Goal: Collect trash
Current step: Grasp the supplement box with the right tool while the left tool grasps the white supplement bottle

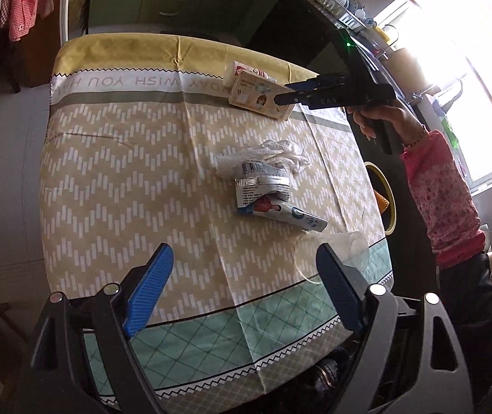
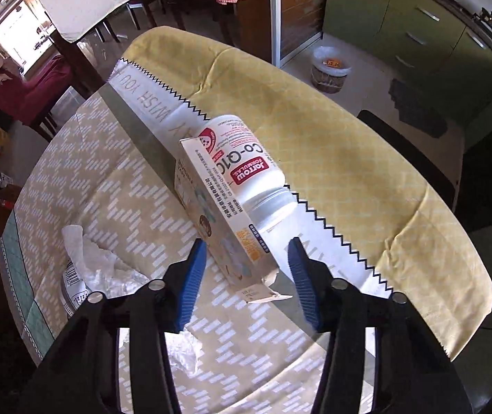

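A small cardboard box (image 2: 221,214) lies on the table with a white pill bottle (image 2: 242,158) leaning behind it; both also show far across the table in the left wrist view, the box (image 1: 259,98) and the bottle (image 1: 242,69). My right gripper (image 2: 247,252) is open, its blue fingers on either side of the box's near end; it shows in the left wrist view (image 1: 285,93). My left gripper (image 1: 242,265) is open and empty above the table's near edge. Crumpled white tissue (image 1: 273,153), a foil wrapper (image 1: 263,183) and a tube (image 1: 287,215) lie mid-table. A clear plastic cup (image 1: 335,252) lies by my left gripper's right finger.
The table wears a beige chevron cloth (image 1: 125,179) with yellow and teal ends. A lined waste basket (image 2: 330,69) stands on the floor beyond the table, near green cabinets (image 2: 418,31). A dark chair back (image 2: 408,151) stands at the table's far side.
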A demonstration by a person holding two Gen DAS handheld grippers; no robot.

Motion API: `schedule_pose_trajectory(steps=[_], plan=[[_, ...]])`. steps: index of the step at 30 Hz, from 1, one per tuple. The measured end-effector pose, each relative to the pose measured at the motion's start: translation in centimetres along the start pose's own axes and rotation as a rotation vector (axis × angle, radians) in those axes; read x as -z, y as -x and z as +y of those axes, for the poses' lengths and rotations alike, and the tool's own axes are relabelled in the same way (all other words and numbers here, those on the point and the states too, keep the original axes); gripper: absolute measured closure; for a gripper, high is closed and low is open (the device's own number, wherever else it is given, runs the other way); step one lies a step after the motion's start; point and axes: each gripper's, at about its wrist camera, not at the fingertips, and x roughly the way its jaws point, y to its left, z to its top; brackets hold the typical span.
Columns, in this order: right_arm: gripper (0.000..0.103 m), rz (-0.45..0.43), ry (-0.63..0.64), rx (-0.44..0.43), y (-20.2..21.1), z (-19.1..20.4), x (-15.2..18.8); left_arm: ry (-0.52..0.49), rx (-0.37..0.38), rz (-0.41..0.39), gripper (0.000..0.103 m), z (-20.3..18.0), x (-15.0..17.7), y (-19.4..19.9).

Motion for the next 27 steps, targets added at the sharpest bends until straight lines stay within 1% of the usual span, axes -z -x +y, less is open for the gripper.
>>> schedule_pose_trajectory(steps=[1,4,6,7,8,9,12,14,17,18,19,20,22,24,25,26,27], plan=[[0.064,0.001,0.005,-0.012,-0.1,0.2,0.1,-0.005,0.003,0.005,0.023,0.0,-0.2,-0.3],[0.064,0.002,0.033,-0.050,-0.3,1.6,0.2,-0.032,0.000,0.016,0.023,-0.4,-0.9,-1.1],[0.064,0.013,0.049,-0.048,-1.2,2.4,0.0,-0.064,-0.018,0.013,0.023,-0.9,-1.7,-1.6],[0.071,0.016,0.055,-0.050,-1.7,2.8,0.0,-0.082,-0.030,0.010,0.023,-1.1,-2.2,-1.8],[0.084,0.017,0.063,-0.051,-2.0,3.2,0.0,-0.098,-0.030,0.012,0.023,-1.4,-2.8,-1.9],[0.088,0.012,0.069,-0.038,-2.2,3.6,0.1,-0.112,-0.022,0.014,0.023,-1.5,-3.4,-2.1],[0.090,-0.021,0.078,-0.017,-1.5,4.7,0.7,-0.151,-0.011,0.027,0.023,-1.6,-5.6,-3.1],[0.090,-0.054,0.070,-0.004,0.0,5.2,1.6,-0.203,-0.019,0.033,0.023,-2.0,-7.3,-3.8],[0.089,-0.092,0.012,0.009,3.3,4.7,3.8,-0.289,-0.027,0.040,0.021,-2.9,-10.1,-5.0],[0.089,-0.099,-0.016,0.015,4.4,4.3,4.8,-0.308,-0.029,0.045,0.019,-3.1,-11.1,-5.5],[0.089,-0.103,-0.043,0.022,5.5,3.9,5.8,-0.302,-0.029,0.050,0.017,-3.2,-12.2,-6.2],[0.089,-0.109,-0.075,0.036,6.4,3.4,7.0,-0.260,-0.028,0.061,0.017,-3.0,-13.3,-6.9],[0.089,-0.120,-0.138,0.054,8.0,2.4,9.3,-0.120,-0.015,0.106,0.017,-2.2,-15.5,-8.9],[0.089,-0.120,-0.200,0.084,9.3,1.1,11.6,0.022,-0.051,0.144,0.017,-1.7,-17.2,-11.1],[0.089,-0.118,-0.226,0.098,9.8,0.5,12.8,0.088,-0.069,0.149,0.017,-1.6,-17.9,-12.0],[0.089,-0.119,-0.245,0.106,10.3,0.1,13.7,0.143,-0.072,0.147,0.017,-1.6,-18.6,-12.9],[0.089,-0.118,-0.263,0.112,10.7,-0.3,14.7,0.187,-0.086,0.145,0.017,-1.8,-19.2,-13.8]])
